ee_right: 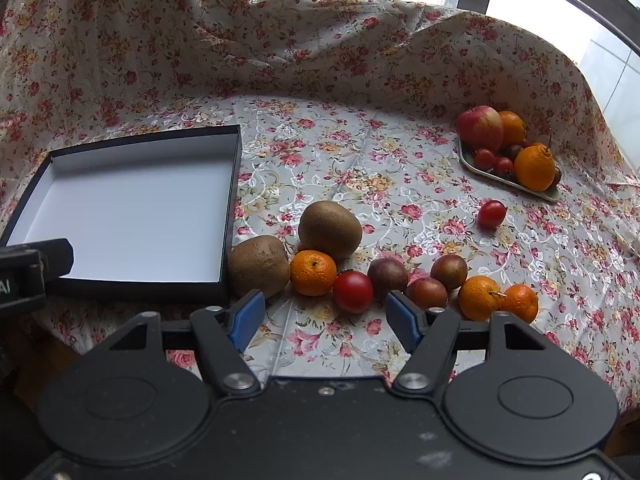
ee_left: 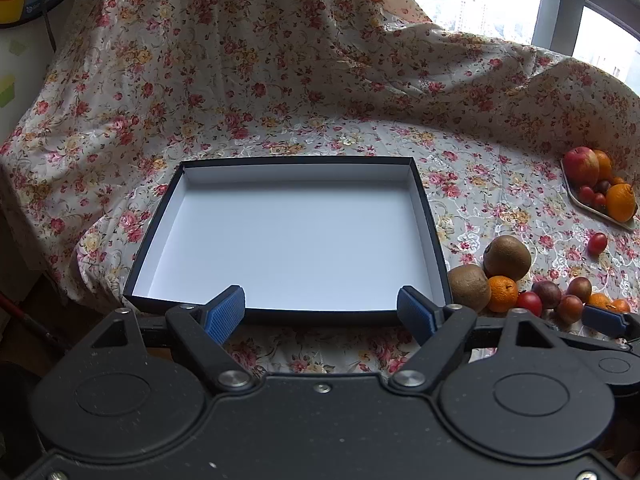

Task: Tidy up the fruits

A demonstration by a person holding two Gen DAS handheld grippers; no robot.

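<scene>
A black box with a white inside [ee_left: 296, 240] [ee_right: 132, 208] lies open with nothing in it on the flowered cloth. My left gripper [ee_left: 322, 312] hangs open over its near rim. To the box's right lie two kiwis [ee_right: 330, 229] [ee_left: 507, 257], mandarins [ee_right: 313, 273] [ee_left: 503, 293], a red tomato [ee_right: 353, 292], three purple passion fruits [ee_right: 387, 274] and one stray tomato [ee_right: 491, 213]. My right gripper [ee_right: 326, 320] is open just in front of the red tomato, touching nothing. Both grippers have blue pads.
A small tray [ee_right: 544, 193] [ee_left: 622, 224] at the far right holds an apple [ee_right: 479, 127], oranges and small tomatoes. The flowered cloth [ee_right: 360, 160] rises in folds behind the table. A window [ee_left: 560, 8] is at the upper right. The table's edge runs just under both grippers.
</scene>
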